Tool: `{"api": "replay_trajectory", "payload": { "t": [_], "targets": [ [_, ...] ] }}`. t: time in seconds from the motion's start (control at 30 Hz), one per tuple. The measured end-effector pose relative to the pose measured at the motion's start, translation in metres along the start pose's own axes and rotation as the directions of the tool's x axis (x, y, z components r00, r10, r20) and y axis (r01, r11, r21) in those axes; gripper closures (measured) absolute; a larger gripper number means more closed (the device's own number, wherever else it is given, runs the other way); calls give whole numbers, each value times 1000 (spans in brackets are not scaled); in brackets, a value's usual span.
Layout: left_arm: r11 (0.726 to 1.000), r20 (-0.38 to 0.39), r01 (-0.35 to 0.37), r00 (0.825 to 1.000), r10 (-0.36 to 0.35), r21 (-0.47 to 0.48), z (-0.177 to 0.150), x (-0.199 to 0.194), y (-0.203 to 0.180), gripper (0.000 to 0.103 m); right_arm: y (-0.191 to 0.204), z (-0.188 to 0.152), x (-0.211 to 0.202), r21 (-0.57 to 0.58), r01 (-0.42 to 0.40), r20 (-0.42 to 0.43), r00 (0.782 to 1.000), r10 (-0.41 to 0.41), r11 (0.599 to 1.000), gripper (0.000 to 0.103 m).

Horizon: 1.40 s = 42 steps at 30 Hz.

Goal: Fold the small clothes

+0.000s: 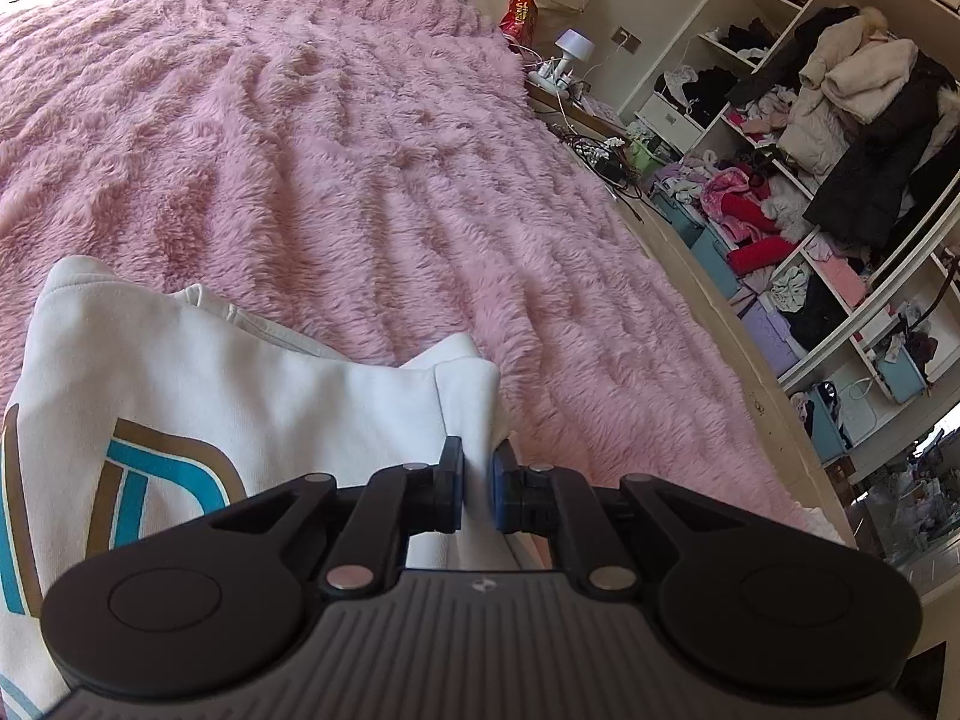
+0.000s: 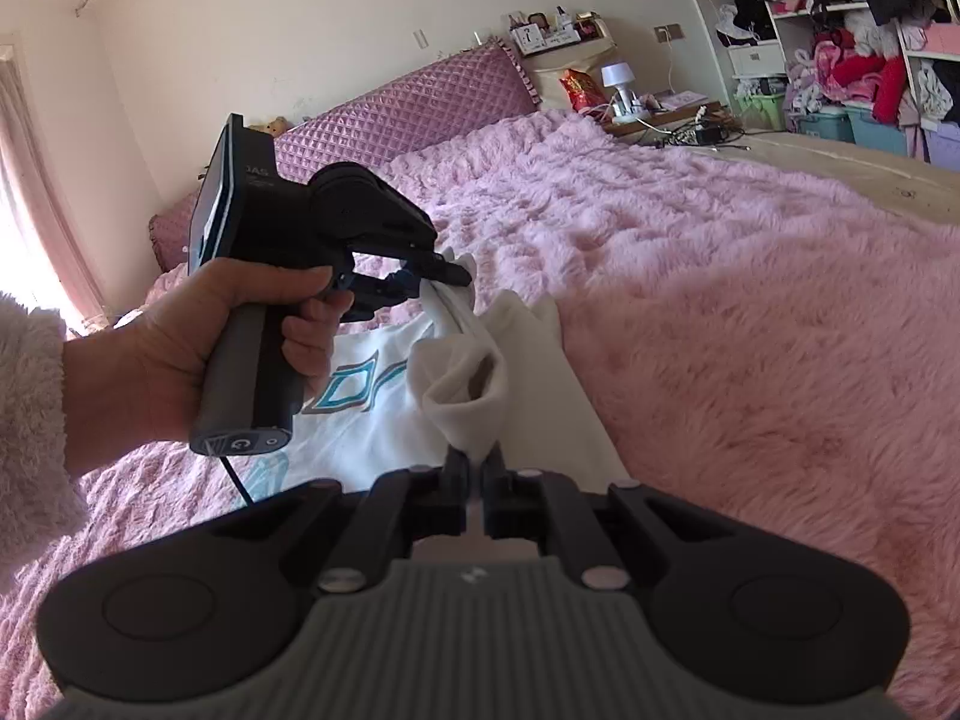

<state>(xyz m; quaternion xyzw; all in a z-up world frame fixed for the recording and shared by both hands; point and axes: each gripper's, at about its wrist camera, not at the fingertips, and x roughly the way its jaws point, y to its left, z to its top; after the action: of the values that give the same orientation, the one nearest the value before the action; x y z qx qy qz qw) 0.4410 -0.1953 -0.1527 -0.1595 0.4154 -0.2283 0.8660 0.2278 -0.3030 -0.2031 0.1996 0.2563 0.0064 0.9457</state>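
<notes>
Left gripper (image 1: 477, 483) nearly closed, blue-padded fingers (image 1: 451, 483) clamped on a fold of the white garment (image 1: 240, 384); only a thin strip of cloth between the pads. Cloth bunched above the fingers, rising toward 12 o'clock, the rest spreading to 9 o'clock with a teal-and-brown printed design (image 1: 129, 480) at about 8 o'clock. Garment lying over the pink fluffy blanket (image 1: 360, 168) of the bed, at the near edge in the left wrist view.

Right gripper (image 2: 477, 501) fully together, fingers (image 2: 456, 498) pinching another white edge of the same garment (image 2: 372, 432); cloth puffed up just above the tips at 12 o'clock. Probably a sleeve or hem in this pinch, though the folds make that hard to judge.

In the right wrist view, left gripper (image 2: 444, 276) seen from the side at 11 o'clock, held by a hand (image 2: 198, 348) with a fuzzy pink sleeve (image 2: 30, 420) at 9 o'clock. Its tips buried in white cloth, lifting it off the blanket (image 2: 720, 300). Printed design (image 2: 354, 387) visible below that hand, near centre.

Purple quilted headboard (image 2: 408, 108) at 12 o'clock, small white lamp (image 2: 618, 81) at 1 o'clock, open shelves crammed with clothes (image 2: 840, 48) at 2 o'clock.
</notes>
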Motion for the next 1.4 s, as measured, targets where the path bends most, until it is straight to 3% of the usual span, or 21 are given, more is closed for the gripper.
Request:
{"api": "replay_trajectory", "payload": {
  "t": [0.37, 0.63, 0.67, 0.8, 0.9, 1.03, 1.2, 1.4],
  "targets": [
    [999, 0, -11, 1000, 11, 44, -13, 10, -27, 94, -27, -15, -1, 95, 13, 1, 1000, -13, 995, 103],
    [994, -42, -68, 996, 72, 88, -20, 35, -33, 93, -38, -24, 6, 145, 48, -35, 998, -43, 988, 103],
    [992, -53, -73, 995, 79, 100, -21, 38, -34, 91, -39, -25, 7, 141, 50, -37, 998, -45, 989, 103],
    [992, -64, -69, 995, 76, 104, -20, 37, -38, 67, -47, -29, 12, 148, 65, -65, 996, -56, 987, 95],
    [994, -35, -26, 999, 30, 102, -16, 16, -40, 63, -57, -30, 7, 201, 31, -60, 998, -20, 979, 93],
    [986, 12, 15, 1000, -18, 167, -17, -32, -35, 54, -58, -25, -4, 186, 30, -52, 998, -21, 982, 87],
    [964, 31, -28, 999, 21, 264, -42, -95, -6, 52, -44, -7, -16, 48, 90, -35, 995, -88, 995, 82],
    [981, 61, -56, 997, 45, 187, -92, -170, 53, 52, -34, 14, -15, -77, 37, -28, 999, -40, 996, 73]
  ]
}}
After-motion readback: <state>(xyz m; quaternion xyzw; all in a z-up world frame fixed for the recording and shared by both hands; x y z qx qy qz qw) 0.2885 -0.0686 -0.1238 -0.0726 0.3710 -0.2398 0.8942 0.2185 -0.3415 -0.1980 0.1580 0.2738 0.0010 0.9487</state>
